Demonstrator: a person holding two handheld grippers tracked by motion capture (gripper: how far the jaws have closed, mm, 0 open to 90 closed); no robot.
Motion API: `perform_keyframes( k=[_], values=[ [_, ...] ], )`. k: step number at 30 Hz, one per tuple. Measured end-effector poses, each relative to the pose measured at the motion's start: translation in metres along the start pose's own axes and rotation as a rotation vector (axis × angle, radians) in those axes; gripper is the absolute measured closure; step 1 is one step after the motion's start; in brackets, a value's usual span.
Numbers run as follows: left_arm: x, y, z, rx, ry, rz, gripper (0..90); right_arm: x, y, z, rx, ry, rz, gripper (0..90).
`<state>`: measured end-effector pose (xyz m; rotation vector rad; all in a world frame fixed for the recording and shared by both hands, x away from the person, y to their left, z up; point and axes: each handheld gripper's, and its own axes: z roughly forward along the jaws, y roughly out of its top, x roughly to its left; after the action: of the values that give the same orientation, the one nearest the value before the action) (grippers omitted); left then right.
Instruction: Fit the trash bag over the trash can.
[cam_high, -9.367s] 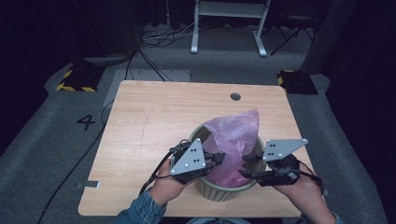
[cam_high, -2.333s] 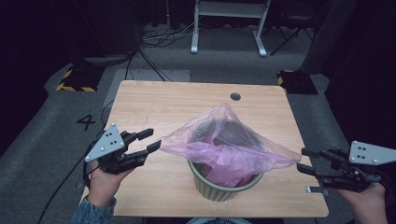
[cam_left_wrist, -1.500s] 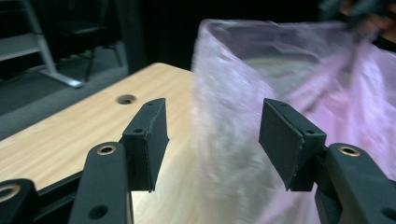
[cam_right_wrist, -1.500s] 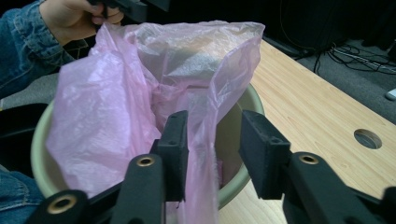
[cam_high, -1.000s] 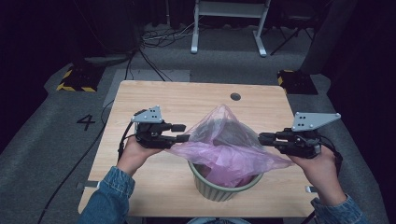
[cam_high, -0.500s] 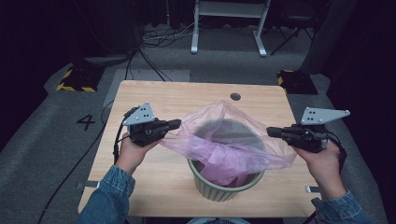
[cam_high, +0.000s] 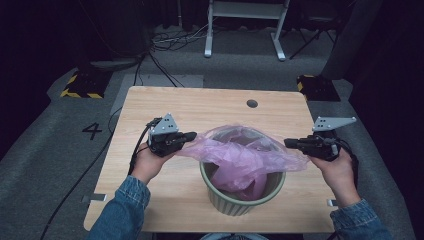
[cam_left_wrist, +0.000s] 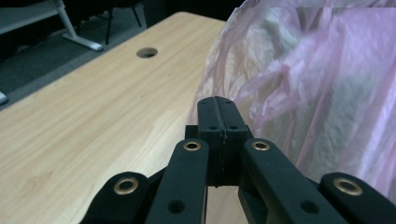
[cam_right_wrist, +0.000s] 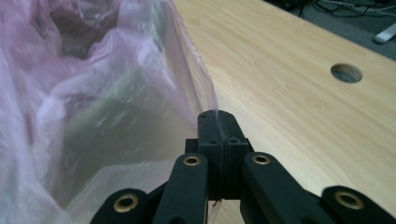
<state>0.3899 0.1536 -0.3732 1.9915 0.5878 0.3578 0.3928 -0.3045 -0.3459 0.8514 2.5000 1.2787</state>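
1. The pink bag (cam_high: 245, 157) lay draped in and over the green ribbed bin (cam_high: 242, 192), which stood on the wooden table (cam_high: 200, 105) near its front edge, between the 2 hands.
2. The left gripper (cam_high: 189, 136) had its jaws together, clamped on the bag's left edge; in the left gripper view the 2 black pads met flush at the left gripper (cam_left_wrist: 218, 109), with the film of the pink bag (cam_left_wrist: 327, 84) rising just to the right of them.
3. The right gripper (cam_high: 291, 143) likewise had its jaws together, clamped on the bag's right edge; in the right gripper view a thin fold of the pink bag (cam_right_wrist: 93, 93) ran straight into the seam of the pads at the right gripper (cam_right_wrist: 218, 122).
4. Governing relation: the bag's mouth was stretched along a line running from 1 gripper to the other, across the table, and this long axis passed over the bin's rim (cam_high: 207, 172).
5. The bin lay inward of, and lower than, both grippers, about midway between them, so neither hand was clearly the nearer.
6. Judgement: the coming move probably called for carrying both held edges outward and down past the rim, so that the film would fold over it; uneven pulling could drag the liner to 1 side.
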Motion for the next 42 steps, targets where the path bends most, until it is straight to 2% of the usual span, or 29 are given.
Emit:
perform_keyframes(
  k=[6, 8, 10, 16, 19, 20, 21, 22, 23, 25, 26, 28, 30, 31, 33, 35, 38, 39, 40, 42],
  values=[
    [-0.002, -0.023, 0.002, 0.022, -0.025, -0.02, 90.0, 0.001, -0.03, 0.002, -0.001, 0.03, 0.041, 90.0],
    [-0.001, -0.032, 0.004, 0.026, -0.037, -0.044, 90.0, 0.001, -0.049, 0.006, -0.021, 0.064, 0.072, 90.0],
    [-0.001, -0.039, 0.004, 0.027, -0.046, -0.056, 90.0, 0.001, -0.058, 0.01, -0.021, 0.078, 0.088, 90.0],
    [-0.004, -0.052, 0.005, 0.037, -0.063, -0.066, 90.0, 0.006, -0.068, 0.017, 0.0, 0.084, 0.084, 90.0],
    [-0.005, -0.055, 0.004, 0.024, -0.07, -0.072, 89.0, 0.008, -0.071, 0.017, 0.005, 0.082, 0.074, 88.3],
    [-0.006, -0.055, 0.002, 0.015, -0.048, -0.07, 89.0, 0.008, -0.071, 0.017, 0.005, 0.082, 0.074, 88.3],
    [-0.006, -0.055, -0.002, -0.004, -0.032, -0.069, 80.6, 0.008, -0.07, 0.015, 0.006, 0.07, 0.073, 79.9],
    [-0.005, -0.055, -0.008, -0.03, -0.019, -0.072, 72.5, 0.008, -0.07, 0.013, -0.001, 0.048, 0.071, 65.3],
    [-0.003, -0.055, -0.014, -0.057, -0.008, -0.082, 65.6, 0.008, -0.07, 0.01, -0.012, 0.023, 0.07, 55.8],
    [0.0, -0.053, -0.027, -0.099, 0.006, -0.099, 55.6, 0.006, -0.069, 0.002, -0.024, -0.027, 0.064, 45.4],
    [0.001, -0.052, -0.034, -0.116, 0.012, -0.097, 53.0, 0.005, -0.066, -0.007, -0.045, -0.073, 0.049, 42.4],
    [0.002, -0.048, -0.046, -0.146, 0.02, -0.092, 52.5, 0.005, -0.065, -0.013, -0.057, -0.081, 0.048, 41.8],
    [0.0, -0.042, -0.055, -0.179, 0.004, -0.083, 51.1, 0.005, -0.057, -0.029, -0.09, -0.113, 0.03, 40.6],
    [-0.003, -0.039, -0.058, -0.189, -0.008, -0.07, 51.1, 0.005, -0.057, -0.029, -0.09, -0.113, 0.03, 40.6],
    [-0.01, -0.032, -0.06, -0.197, -0.051, -0.038, 47.8, 0.006, -0.051, -0.041, -0.091, -0.136, 0.034, 39.8],
    [-0.02, -0.025, -0.058, -0.187, -0.097, 0.001, 44.1, 0.007, -0.046, -0.049, -0.102, -0.138, 0.03, 39.8],
    [-0.033, -0.017, -0.056, -0.189, -0.123, 0.053, 42.0, 0.017, -0.034, -0.061, -0.128, -0.114, 0.003, 39.8],
    [-0.035, -0.013, -0.055, -0.187, -0.124, 0.057, 41.7, 0.029, -0.024, -0.065, -0.15, -0.069, -0.028, 39.3],
    [-0.037, -0.01, -0.054, -0.182, -0.121, 0.061, 41.7, 0.029, -0.024, -0.065, -0.15, -0.069, -0.028, 39.3],
    [-0.038, -0.004, -0.05, -0.164, -0.111, 0.068, 43.0, 0.043, -0.014, -0.066, -0.158, -0.021, -0.07, 38.9]
  ],
)
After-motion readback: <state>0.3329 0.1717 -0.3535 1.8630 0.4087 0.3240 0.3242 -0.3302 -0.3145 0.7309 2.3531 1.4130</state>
